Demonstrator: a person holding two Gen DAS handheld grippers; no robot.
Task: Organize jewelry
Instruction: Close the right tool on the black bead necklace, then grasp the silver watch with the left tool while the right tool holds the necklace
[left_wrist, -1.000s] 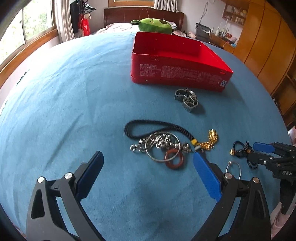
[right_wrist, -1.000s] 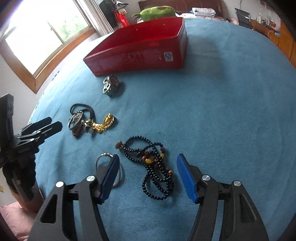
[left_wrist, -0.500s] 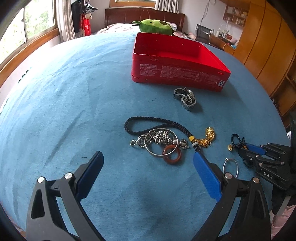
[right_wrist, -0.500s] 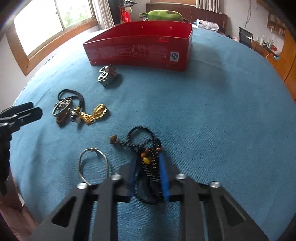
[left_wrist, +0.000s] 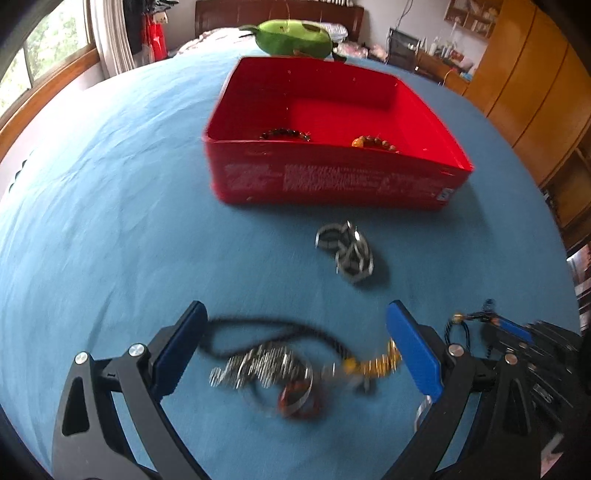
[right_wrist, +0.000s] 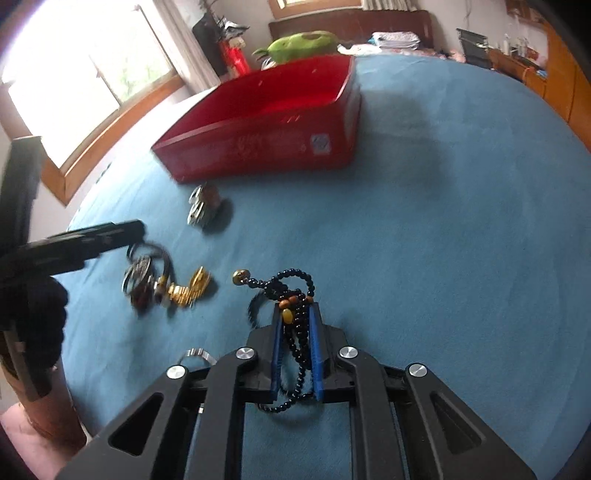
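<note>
The right claw (right_wrist: 295, 325) had just closed on the black beaded necklace (right_wrist: 301, 332); the left claw (left_wrist: 295, 350) stood wide open, empty, over a tangled pile of silver and gold jewelry (left_wrist: 280, 369)

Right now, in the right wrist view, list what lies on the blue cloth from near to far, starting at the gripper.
right gripper shut on the black bead necklace → tangled pile with the gold charm → cluster of silver rings → red box → green plush toy
</note>
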